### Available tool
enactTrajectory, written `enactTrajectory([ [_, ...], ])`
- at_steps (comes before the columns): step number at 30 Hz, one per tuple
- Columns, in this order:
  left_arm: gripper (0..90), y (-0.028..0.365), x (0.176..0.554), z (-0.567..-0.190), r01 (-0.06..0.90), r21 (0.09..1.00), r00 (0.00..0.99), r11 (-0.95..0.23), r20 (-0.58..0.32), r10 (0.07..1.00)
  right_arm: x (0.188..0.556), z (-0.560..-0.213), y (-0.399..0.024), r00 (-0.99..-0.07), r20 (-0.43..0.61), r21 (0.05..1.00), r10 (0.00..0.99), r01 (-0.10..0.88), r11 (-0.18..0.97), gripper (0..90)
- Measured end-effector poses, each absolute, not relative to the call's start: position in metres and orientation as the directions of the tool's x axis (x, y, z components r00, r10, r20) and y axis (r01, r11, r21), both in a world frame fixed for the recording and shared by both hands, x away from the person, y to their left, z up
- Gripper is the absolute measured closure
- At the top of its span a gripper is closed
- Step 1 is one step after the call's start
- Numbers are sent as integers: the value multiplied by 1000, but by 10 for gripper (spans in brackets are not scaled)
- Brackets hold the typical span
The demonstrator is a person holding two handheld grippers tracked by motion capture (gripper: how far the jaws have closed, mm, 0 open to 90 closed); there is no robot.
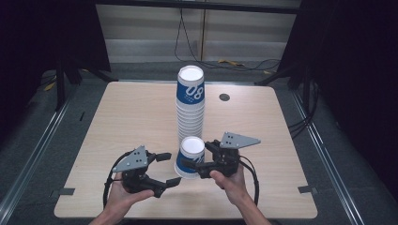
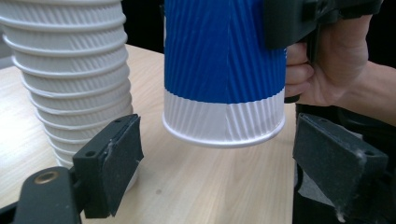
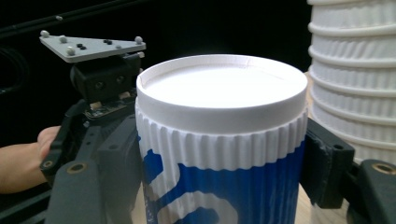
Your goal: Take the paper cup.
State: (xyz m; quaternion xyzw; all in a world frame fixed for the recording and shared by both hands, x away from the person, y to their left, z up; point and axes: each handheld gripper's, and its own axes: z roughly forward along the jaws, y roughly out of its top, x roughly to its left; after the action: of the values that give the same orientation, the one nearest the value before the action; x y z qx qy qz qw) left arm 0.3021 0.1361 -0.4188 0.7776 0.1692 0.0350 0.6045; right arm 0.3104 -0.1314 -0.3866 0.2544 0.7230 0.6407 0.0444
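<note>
two tools are held over the near half of a pale wooden worktop (image 1: pixel 131 117). the right tool (image 1: pixel 199 165) is closed on a single blue and white ribbed paper cup (image 1: pixel 190 158), with one jaw pressed against each side of its wall, as seen in the right gripper view, where the cup (image 3: pixel 219 140) appears upside down with its flat white base uppermost. in the left gripper view the cup's (image 2: pixel 224 70) rolled rim is seen hanging above the wood, clear of the surface, so the cup is held lifted and slightly tilted. the right hand (image 1: pixel 230 180) is wrapped around the tool's handle.

the left tool (image 1: pixel 168 168) is held wide open with nothing between its jaws; it lies just to the left of the held cup, its jaws pointed toward it. its foam-faced pads (image 2: pixel 119 163) are seen either side of the cup's lower edge but apart from it. the left hand (image 1: pixel 123 192) grips it from below.

a tall stack of cups (image 1: pixel 190 105) stands upright near the middle of the worktop, just behind the held cup, and a "08" marking is seen on its topmost cup. a small dark round grommet (image 1: pixel 224 97) is set into the worktop to the right of the stack.
</note>
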Motion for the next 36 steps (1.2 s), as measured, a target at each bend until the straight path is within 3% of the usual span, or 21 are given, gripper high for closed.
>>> enactTrajectory([
  [36, 129, 122, 301, -437, 274, 939, 938, -206, -213, 275, 303, -397, -96, -896, 256, 947, 362, 308, 94, 272],
])
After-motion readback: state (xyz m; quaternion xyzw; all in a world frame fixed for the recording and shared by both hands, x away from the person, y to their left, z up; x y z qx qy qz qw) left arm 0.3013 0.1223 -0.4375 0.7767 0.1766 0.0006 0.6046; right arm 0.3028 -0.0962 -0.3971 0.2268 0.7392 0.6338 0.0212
